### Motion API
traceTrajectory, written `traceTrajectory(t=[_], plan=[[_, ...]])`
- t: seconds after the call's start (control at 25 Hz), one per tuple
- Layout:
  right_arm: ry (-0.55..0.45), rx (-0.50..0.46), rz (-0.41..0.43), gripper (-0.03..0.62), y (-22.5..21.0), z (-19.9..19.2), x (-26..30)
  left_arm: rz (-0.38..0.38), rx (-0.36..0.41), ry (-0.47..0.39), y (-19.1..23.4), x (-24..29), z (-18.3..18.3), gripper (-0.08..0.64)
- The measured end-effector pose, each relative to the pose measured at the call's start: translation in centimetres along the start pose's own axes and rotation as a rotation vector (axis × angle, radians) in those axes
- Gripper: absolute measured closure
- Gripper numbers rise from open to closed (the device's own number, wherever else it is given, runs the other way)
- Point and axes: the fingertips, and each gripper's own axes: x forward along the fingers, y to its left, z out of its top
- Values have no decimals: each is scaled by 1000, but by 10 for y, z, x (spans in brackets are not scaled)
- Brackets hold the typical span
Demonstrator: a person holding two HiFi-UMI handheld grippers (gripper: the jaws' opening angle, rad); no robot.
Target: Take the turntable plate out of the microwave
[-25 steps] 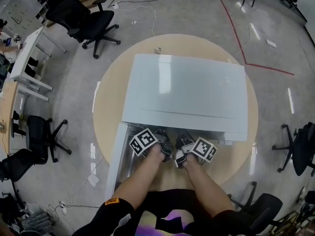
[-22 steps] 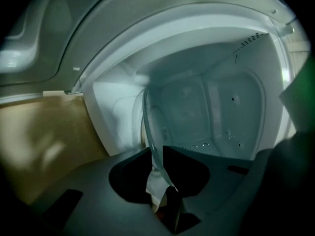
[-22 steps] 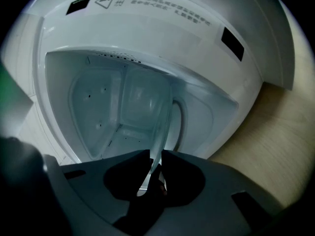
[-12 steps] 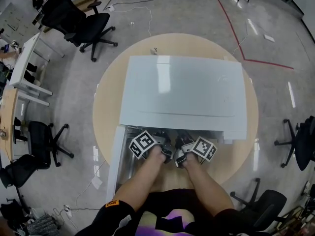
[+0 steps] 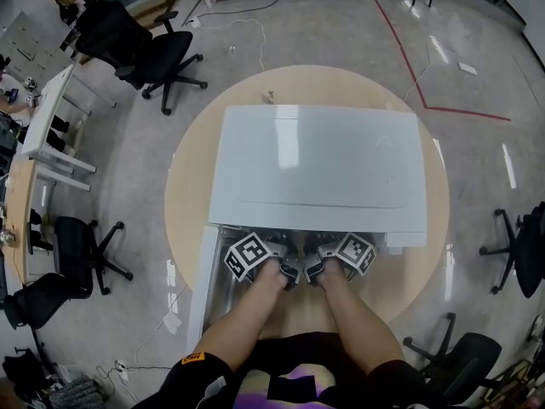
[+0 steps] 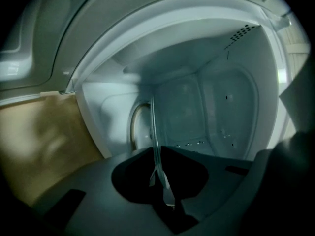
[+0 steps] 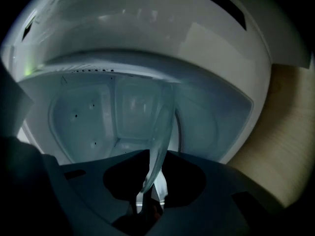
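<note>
Nearest to you, a small yellow patch (image 5: 194,358) is showing on your black sleeve, its print too small to read. The only other markings are the black-and-white square patterns on the two grippers' cubes, which carry no words.

You are reaching both forearms forward to the microwave's open front. The left gripper (image 5: 286,271) and the right gripper (image 5: 312,269) are sitting close together, just under the front edge of the white box-shaped microwave (image 5: 319,169). Its white door (image 5: 203,279) is hanging open at your left.

The head view is hiding the plate beneath the microwave's top; only the gripper views are showing it. In the left gripper view, the left gripper (image 6: 160,181) is pinching its jaws tight on the rim of the clear round glass turntable plate (image 6: 155,136), seen edge-on as a thin line running into the pale cavity (image 6: 211,107). In the right gripper view, the right gripper (image 7: 152,191) is likewise clamping the same plate (image 7: 160,132) at its near rim, with the glass curving away into the cavity (image 7: 98,117). Neither view is telling whether the plate is resting on the cavity floor or hanging clear of it.

The microwave is standing on a round light-wood worktop (image 5: 183,194). Beyond it, a red line (image 5: 409,58) is crossing the grey floor, and a black office chair (image 5: 153,54) is standing far left.
</note>
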Motion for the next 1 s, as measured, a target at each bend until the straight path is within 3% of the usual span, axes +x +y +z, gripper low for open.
traceTrajectory(t=[0.32,1.0], plan=[[-31,37,57,537,4,2,1,-3,-12,4,0,-1,0,471],[-36,-8,116,538,28,-10,-35,-63,5,-26,-20,-35,-20,469]])
